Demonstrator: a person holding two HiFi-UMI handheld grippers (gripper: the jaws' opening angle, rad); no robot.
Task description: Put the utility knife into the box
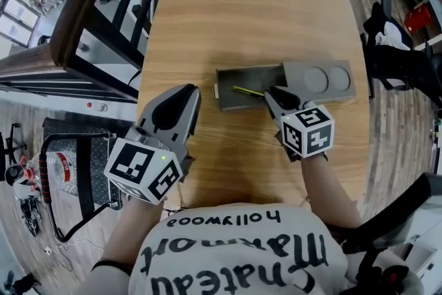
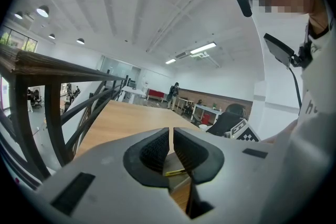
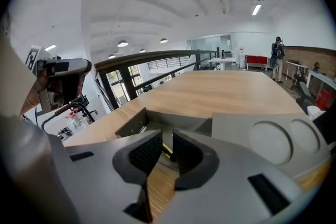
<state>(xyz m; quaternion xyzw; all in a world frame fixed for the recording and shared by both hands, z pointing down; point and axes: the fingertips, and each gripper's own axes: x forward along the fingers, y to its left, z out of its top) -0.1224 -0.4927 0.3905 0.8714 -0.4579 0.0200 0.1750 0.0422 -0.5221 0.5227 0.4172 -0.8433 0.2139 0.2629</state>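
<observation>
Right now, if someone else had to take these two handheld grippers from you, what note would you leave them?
Left gripper: shut, empty, over the table just left of the box.
Right gripper: jaws closed on the near end of the utility knife, at the box's open part.
Box: its lid is slid aside to the right, and the knife's yellow length lies within the open part.
Done: knife is in the box.
Left: open the right jaws to release it, then lift that gripper clear.
</observation>
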